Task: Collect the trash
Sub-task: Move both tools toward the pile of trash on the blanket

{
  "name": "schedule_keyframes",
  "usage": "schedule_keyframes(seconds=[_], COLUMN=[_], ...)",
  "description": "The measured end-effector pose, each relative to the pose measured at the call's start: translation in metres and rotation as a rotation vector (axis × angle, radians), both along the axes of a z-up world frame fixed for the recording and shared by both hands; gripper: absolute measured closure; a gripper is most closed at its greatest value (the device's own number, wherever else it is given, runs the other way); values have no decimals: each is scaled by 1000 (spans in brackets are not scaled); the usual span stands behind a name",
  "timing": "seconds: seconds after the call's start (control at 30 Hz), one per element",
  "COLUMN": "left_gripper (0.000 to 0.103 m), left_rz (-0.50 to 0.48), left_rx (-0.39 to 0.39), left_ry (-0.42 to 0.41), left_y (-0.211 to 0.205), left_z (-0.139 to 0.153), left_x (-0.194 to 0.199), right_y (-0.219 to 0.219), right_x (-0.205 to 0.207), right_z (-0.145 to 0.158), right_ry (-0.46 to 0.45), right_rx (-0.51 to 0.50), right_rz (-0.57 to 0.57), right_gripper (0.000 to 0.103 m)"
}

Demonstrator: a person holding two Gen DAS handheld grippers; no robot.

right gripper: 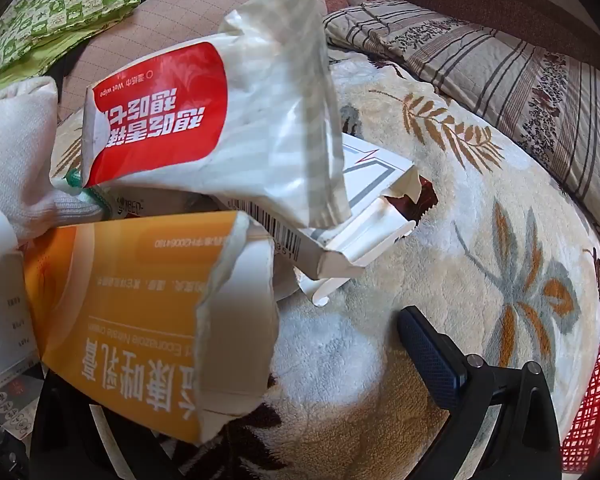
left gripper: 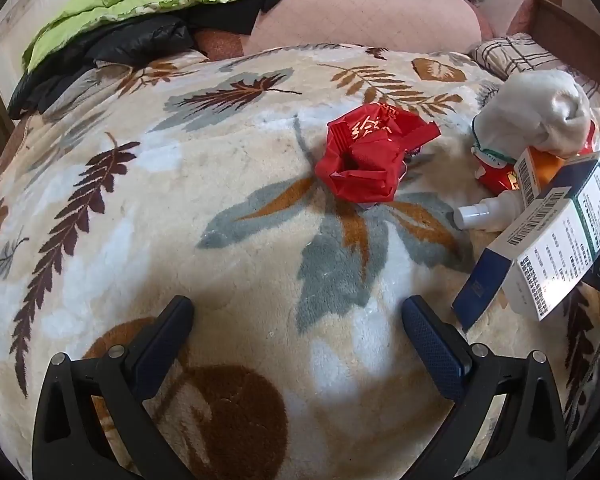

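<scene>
Both wrist views look down along the leaf-print blanket; right sits nearer — both catch the white sock

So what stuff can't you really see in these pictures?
- Right wrist view: the gripper's left side, hidden behind the orange box.
- Right wrist view: the red basket, cut off by the picture's edge.
- Left wrist view: the white bottle, mostly hidden behind the blue and white box.
- Both views: the boxes' small print, too tiny to read.
</scene>
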State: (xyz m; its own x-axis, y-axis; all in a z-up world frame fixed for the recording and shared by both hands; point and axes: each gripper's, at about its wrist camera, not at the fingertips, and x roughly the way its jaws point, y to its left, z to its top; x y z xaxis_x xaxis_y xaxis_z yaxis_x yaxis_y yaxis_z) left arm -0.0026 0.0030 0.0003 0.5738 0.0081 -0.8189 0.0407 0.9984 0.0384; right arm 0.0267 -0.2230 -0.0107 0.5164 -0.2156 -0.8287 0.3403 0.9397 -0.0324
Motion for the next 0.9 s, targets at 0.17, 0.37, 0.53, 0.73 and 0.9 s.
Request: schedule_keyframes(seconds=[0.17,0.37,0.53,0.73,0.9], left_gripper=[0,0,0,0,0], left_rz=[-2,-2,61,36,99], left_rx=[4,1,32,134,132], left_ry=[-6,-121,-319,-478,-493], left_y=[-3,-7,-13,-25,-21], left_z=[5,40,88,124,133], left_x=[0,-30,-81,-151,-177], right_y=[9,6,-2,11,18], right_x=[-6,-54,-120,-179,-210], right_z=[9,39,93,115,116], right_ry=[15,-59,-213,-346,-433], right_rx=[-45,-10,10,-2,22], right_rz=[-4,26,52,201,230], right_gripper=[0,0,0,0,0])
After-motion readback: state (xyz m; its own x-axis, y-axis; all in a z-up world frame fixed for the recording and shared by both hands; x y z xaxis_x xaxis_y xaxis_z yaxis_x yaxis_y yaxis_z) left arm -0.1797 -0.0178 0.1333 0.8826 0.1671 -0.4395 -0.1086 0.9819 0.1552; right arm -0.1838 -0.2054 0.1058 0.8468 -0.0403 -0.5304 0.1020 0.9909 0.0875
